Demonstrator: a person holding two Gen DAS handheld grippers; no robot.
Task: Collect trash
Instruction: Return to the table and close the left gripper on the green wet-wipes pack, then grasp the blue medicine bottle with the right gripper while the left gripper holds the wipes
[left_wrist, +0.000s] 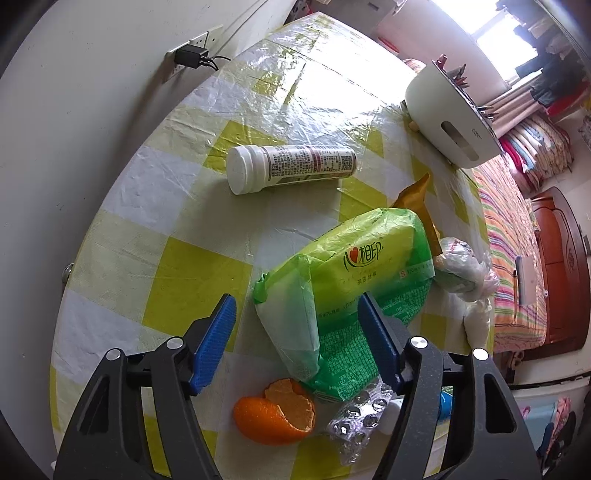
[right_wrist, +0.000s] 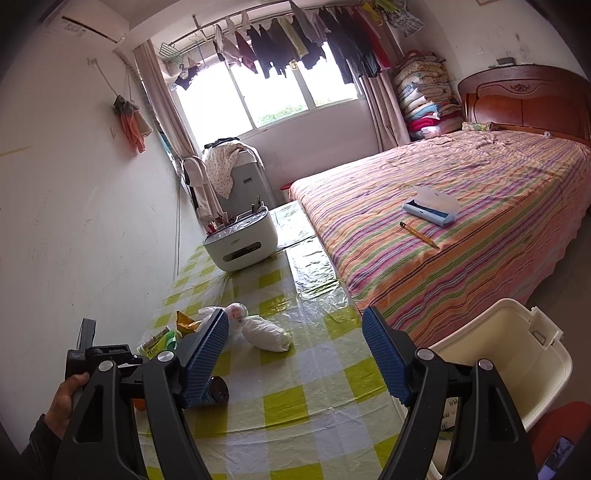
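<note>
Left wrist view: the left gripper (left_wrist: 297, 341) hangs with fingers spread, gripping nothing, astride the green tissue pack (left_wrist: 347, 291) on the counter (left_wrist: 155, 206). Next, probably: squeeze and lift. The right gripper (right_wrist: 295, 356) gapes empty near the bin (right_wrist: 517, 354).

Open tongs (right_wrist: 295, 343) over checked table (right_wrist: 295, 406).

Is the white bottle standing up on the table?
No, the white bottle lies on its side on the checked table, its cap pointing left.
</note>
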